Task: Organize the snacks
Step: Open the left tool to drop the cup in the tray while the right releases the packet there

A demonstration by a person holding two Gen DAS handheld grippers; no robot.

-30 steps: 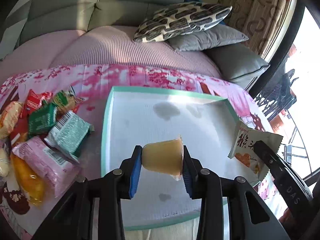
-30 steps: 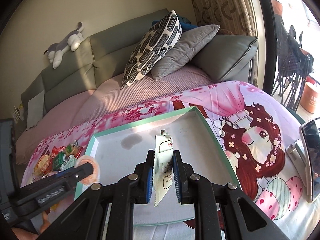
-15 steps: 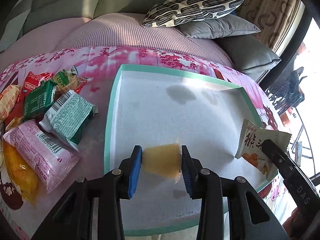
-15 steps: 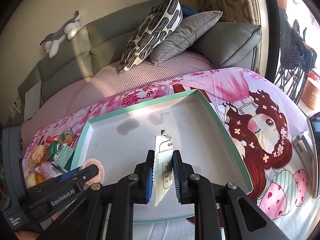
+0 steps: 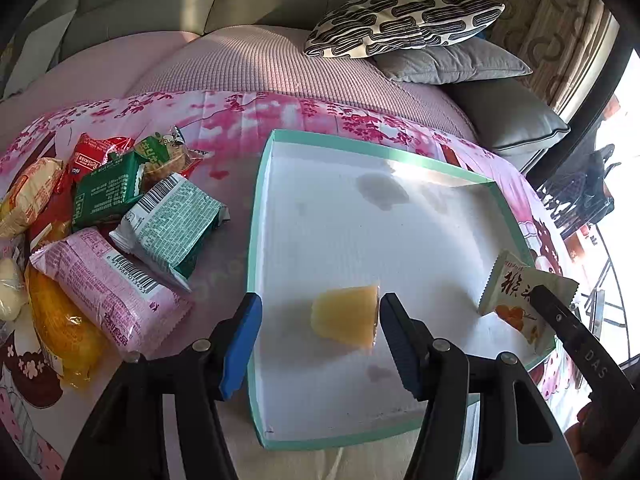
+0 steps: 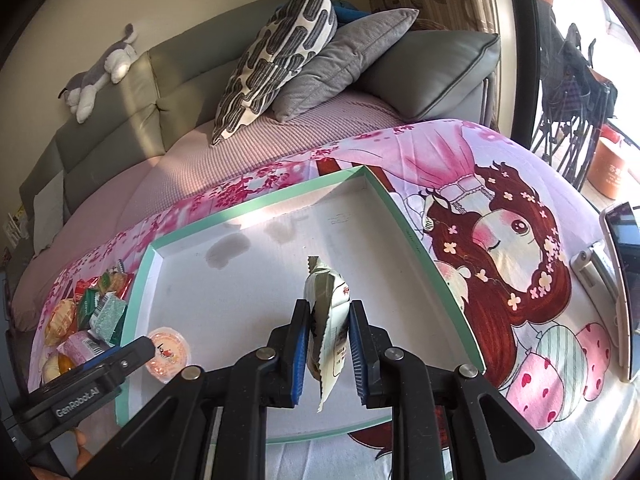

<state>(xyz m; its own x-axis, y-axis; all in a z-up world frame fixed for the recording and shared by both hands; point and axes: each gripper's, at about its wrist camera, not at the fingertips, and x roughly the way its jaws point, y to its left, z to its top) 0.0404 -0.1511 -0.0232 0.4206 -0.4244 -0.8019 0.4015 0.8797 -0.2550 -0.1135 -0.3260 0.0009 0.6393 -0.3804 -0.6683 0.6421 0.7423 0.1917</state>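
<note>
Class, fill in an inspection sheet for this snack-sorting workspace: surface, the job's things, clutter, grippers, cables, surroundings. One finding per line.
Surface: pink cartoon-print cloth, with a stained teal-rimmed tray on it.
Job's things: jelly cup lies on the tray floor; white snack packet is over the tray; snack pile sits on the cloth left of the tray.
Clutter: phone on the cloth's right edge.
Grippers: left gripper has just been opening, its pads clear of the jelly cup between them; right gripper pinches the white snack packet.
Cables: nothing seen.
Surroundings: grey sofa with patterned cushion, plush toy, curtain.
</note>
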